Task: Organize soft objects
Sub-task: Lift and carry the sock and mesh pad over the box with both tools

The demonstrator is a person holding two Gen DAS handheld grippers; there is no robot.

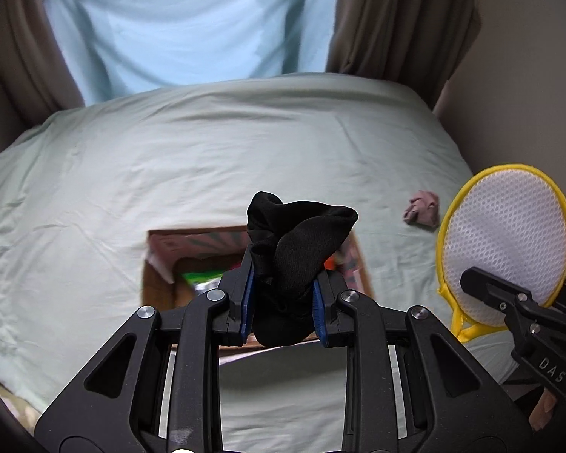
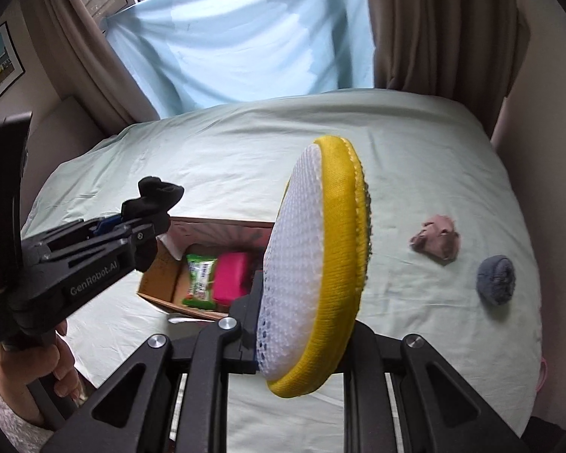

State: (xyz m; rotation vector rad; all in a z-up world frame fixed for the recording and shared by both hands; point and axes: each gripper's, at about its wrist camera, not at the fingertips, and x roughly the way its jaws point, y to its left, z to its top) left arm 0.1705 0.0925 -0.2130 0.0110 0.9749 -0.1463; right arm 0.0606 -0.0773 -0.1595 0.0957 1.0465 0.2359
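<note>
My left gripper (image 1: pixel 283 302) is shut on a black sock (image 1: pixel 294 260) and holds it above an open cardboard box (image 1: pixel 158 275) on the bed. In the right wrist view the left gripper (image 2: pixel 147 222) with the black sock (image 2: pixel 156 192) hangs over the box's (image 2: pixel 158 279) left end. My right gripper (image 2: pixel 302 324) is shut on a flat round white mesh bag with a yellow rim (image 2: pixel 313 264), held on edge to the right of the box; the bag also shows in the left wrist view (image 1: pixel 505 241). The box holds a green packet (image 2: pixel 200 279) and a pink block (image 2: pixel 230 275).
A pale green sheet covers the bed (image 2: pixel 245 143). A rolled pink sock (image 2: pixel 436 243) and a rolled grey-blue sock (image 2: pixel 496 279) lie on the bed at the right. The pink one also shows in the left wrist view (image 1: pixel 422 213). Curtains and a light blue cloth hang behind the bed.
</note>
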